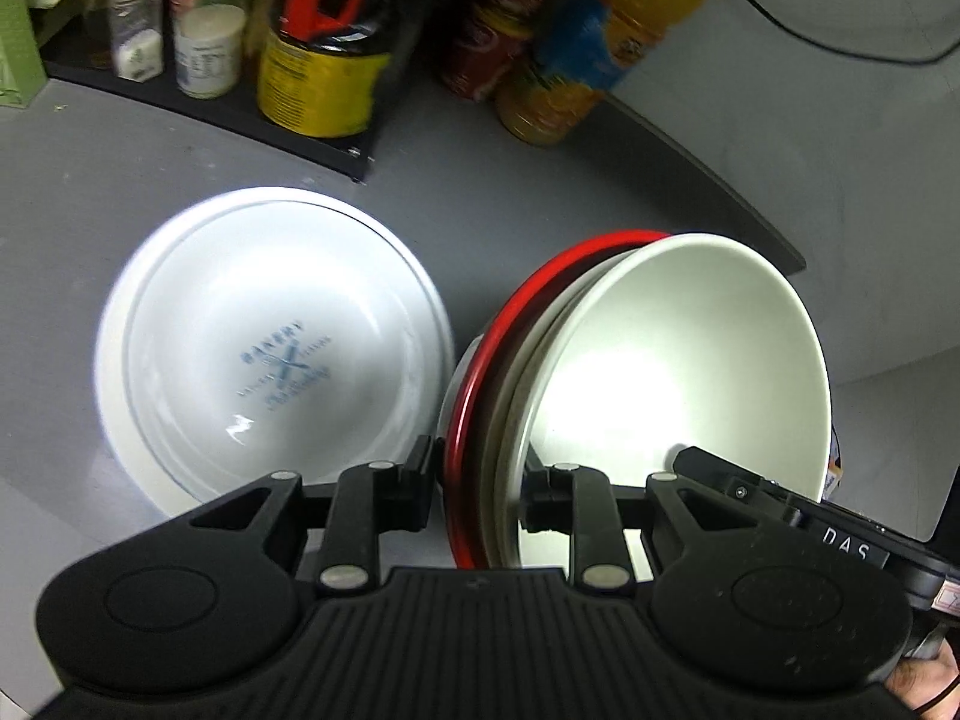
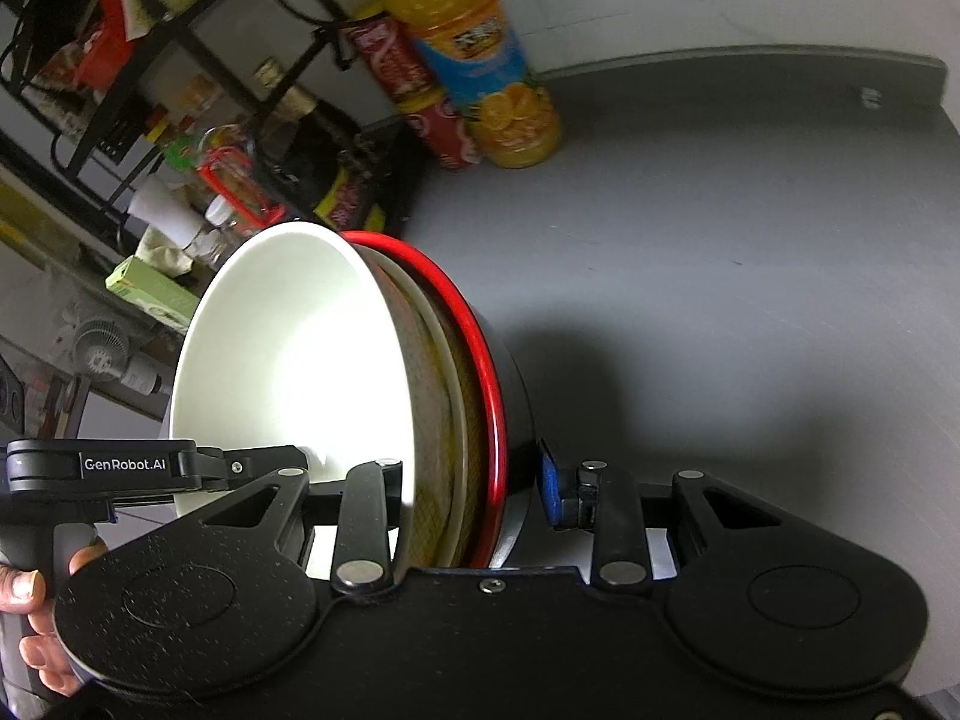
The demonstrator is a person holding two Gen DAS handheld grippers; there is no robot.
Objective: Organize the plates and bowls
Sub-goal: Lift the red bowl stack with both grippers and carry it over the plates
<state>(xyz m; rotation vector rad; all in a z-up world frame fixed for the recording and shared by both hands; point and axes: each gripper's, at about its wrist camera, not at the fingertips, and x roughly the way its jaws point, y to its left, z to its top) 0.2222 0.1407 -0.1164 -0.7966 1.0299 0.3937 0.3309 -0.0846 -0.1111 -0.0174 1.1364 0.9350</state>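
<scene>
Open grey counter (image 2: 720,276) lies right; white plate (image 1: 270,348), bottles (image 1: 564,60) and rack (image 1: 240,114) crowd the left.

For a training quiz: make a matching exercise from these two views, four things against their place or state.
Things:
1. red-rimmed bowl
2. printed white bowl
3. juice bottle
4. cream bowl

Places or states:
A. flat on the grey table, left of the held stack
B. upright at the back, beside a red can
C. outermost of the held stack, tilted on edge
D. innermost of the held stack

Pairs: 1-C, 2-A, 3-B, 4-D
</scene>
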